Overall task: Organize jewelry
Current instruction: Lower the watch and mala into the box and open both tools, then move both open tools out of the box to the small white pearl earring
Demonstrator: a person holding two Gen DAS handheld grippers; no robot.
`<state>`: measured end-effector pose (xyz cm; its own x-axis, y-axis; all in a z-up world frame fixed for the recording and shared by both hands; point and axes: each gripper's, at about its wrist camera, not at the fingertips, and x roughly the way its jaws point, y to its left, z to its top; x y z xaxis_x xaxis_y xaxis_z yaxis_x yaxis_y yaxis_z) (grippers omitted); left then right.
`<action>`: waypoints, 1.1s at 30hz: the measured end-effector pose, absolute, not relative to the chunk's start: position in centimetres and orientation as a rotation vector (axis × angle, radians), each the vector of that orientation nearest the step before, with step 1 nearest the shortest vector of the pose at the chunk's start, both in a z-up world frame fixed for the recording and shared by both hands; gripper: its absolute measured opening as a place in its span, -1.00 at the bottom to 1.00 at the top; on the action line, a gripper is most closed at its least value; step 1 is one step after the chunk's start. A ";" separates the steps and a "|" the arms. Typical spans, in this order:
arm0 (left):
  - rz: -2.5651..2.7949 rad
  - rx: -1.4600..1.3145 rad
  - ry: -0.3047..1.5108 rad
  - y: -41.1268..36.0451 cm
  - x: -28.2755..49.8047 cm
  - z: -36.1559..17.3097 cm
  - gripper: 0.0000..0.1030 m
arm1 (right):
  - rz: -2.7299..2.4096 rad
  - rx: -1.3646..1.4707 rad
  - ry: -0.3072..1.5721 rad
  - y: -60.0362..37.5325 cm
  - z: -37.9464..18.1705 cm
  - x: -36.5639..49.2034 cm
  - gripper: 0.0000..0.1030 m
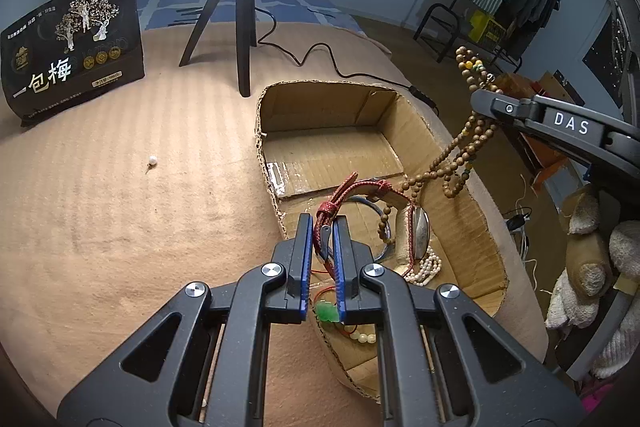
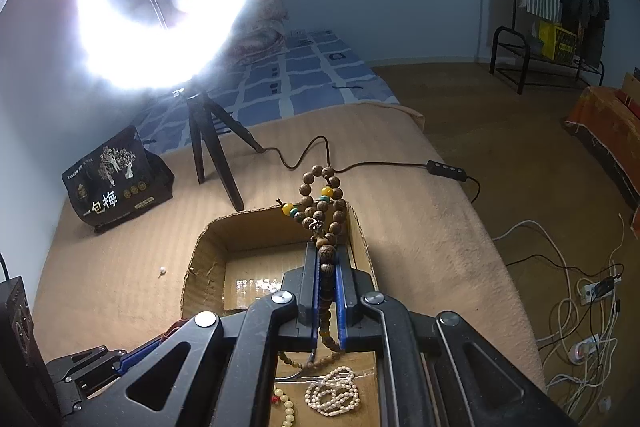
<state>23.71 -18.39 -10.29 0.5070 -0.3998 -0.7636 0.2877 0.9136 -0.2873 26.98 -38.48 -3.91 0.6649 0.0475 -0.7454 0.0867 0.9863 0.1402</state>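
Jaws of both grippers were pinching jewelry above the box point(image 1: 280, 115): the left gripper point(image 1: 323, 227) had its jaws pressed on the red cord point(image 1: 340, 195) of a watch point(image 1: 420, 231), the right gripper point(image 2: 328, 259) had its own nipped on a string of wooden beads point(image 2: 320, 203). The box was open cardboard, sitting on a tan blanket point(image 1: 120, 207) on the bed; already lying in it were a pearl strand point(image 2: 332, 393), a green pendant point(image 1: 329, 313) on red thread and some pale beads point(image 1: 362, 337). One loose pearl point(image 1: 152, 159) lay out on the blanket, well apart from the box. The wooden beads looked limp and fairly light — they hung in loops below the jaws and looped up above them too, so they would likely swing and drape rather than keep any shape, and the round beads could roll out of a weak pinch; taking them across one bead, as here, seemed sound. The watch was probably the heavier piece, with its case dangling to one side of the cord, hard and smooth — the braided cord gave the better hold, though the case could tip and knock the box wall. The loose pearl was tiny, would roll, and might want a careful pinch at its small stem.
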 end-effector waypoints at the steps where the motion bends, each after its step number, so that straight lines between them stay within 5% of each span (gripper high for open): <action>1: -0.415 -0.128 0.953 -18.4 23.7 -10.3 -0.85 | -0.021 0.169 0.846 -38.5 -4.0 27.0 -0.92; 8: -0.420 -0.118 0.950 -18.6 23.8 -10.2 -0.84 | -0.021 0.163 0.858 -38.3 -4.2 27.3 -0.86; 10: -0.419 -0.106 0.943 -18.7 23.7 -10.1 -0.80 | -0.021 0.165 0.858 -38.3 -4.2 27.3 -0.44; 14: -0.413 -0.097 0.938 -18.7 23.5 -9.8 -0.65 | -0.035 0.164 0.858 -38.3 -4.1 27.2 -0.11; 16: -0.412 -0.093 0.932 -18.6 23.4 -9.6 -0.52 | -0.037 0.163 0.847 -38.3 -3.9 27.0 0.21; 19: -0.409 -0.085 0.919 -18.5 23.1 -9.3 -0.35 | -0.046 0.154 0.839 -38.2 -3.6 26.8 0.37; 33: -0.410 -0.064 0.896 -17.3 22.1 -8.1 -0.35 | -0.038 0.145 0.828 -37.7 -2.5 25.6 0.67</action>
